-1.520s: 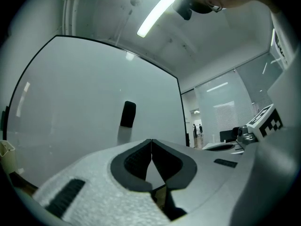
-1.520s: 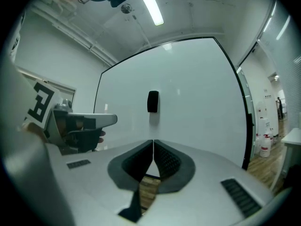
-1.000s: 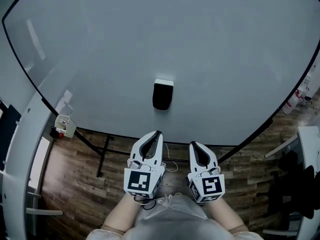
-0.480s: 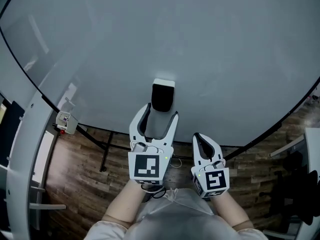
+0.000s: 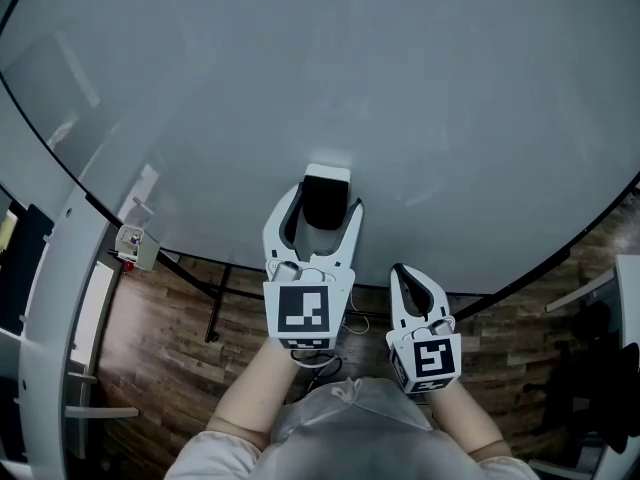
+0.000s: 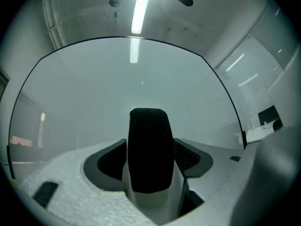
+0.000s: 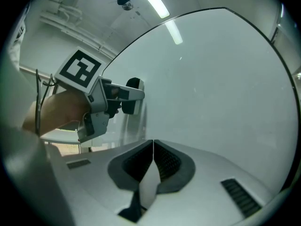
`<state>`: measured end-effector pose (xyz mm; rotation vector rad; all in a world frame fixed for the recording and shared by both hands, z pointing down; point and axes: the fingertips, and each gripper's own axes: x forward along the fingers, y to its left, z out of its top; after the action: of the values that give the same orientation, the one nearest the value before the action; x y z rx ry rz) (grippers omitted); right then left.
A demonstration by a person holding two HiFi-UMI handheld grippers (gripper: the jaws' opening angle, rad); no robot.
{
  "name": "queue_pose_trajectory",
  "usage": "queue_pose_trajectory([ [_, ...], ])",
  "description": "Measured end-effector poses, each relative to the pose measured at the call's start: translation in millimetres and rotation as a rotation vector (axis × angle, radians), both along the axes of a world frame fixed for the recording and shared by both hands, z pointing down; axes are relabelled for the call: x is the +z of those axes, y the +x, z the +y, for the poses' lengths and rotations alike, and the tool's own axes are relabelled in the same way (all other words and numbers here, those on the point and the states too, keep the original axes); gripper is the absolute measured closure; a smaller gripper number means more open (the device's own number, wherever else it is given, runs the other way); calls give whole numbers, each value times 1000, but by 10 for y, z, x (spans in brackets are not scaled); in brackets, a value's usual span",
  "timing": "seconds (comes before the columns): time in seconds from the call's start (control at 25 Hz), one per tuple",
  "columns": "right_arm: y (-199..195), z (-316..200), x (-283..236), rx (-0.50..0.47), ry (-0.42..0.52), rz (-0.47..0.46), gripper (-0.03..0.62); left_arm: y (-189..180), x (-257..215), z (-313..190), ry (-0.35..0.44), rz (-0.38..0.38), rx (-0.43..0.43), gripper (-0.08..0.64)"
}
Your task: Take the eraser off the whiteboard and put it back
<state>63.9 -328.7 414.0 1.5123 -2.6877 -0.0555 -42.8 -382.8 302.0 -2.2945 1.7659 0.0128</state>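
Note:
A black eraser (image 5: 327, 200) with a white back sticks to the whiteboard (image 5: 350, 68) near its lower edge. My left gripper (image 5: 320, 204) reaches the board with one jaw on each side of the eraser. Its jaws are opening, and the pads stand beside the eraser without pressing on it. In the left gripper view the eraser (image 6: 149, 149) fills the gap between the dark pads. My right gripper (image 5: 405, 271) hangs lower and to the right, shut on nothing, short of the board. The right gripper view shows its closed jaws (image 7: 153, 142) and the left gripper (image 7: 123, 94) at the eraser (image 7: 135, 101).
Below the board lie a wooden floor (image 5: 160, 358) and the stand's dark legs (image 5: 215, 308). A small box (image 5: 133, 246) hangs on a white frame (image 5: 55, 298) at the left. Dark furniture (image 5: 600, 368) stands at the right edge.
The left gripper rose from beside the right one up to the board, opened its jaws and now straddles the eraser. The right gripper stayed shut and shifted slightly.

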Motion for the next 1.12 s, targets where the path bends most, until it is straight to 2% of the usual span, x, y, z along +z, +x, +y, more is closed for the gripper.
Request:
queue_pose_trajectory([
  [0.28,5,6,38,6,-14,-11,565,-49,-15,-9,13,-23,-61,268],
  [0.48,40,32,90,28,-24,-2,565,-47,5,-3,4,13,-81,293],
  [0.64,81,66,91,42,-27,-7,566,-48,15,16,1,29,-58,296],
  [0.92,56,208,95,45,-17,-12,565,1,-25,282,42,38,-12,296],
  [1.12,12,346,140,58,-23,-20,566,-60,1,593,49,89,19,296],
])
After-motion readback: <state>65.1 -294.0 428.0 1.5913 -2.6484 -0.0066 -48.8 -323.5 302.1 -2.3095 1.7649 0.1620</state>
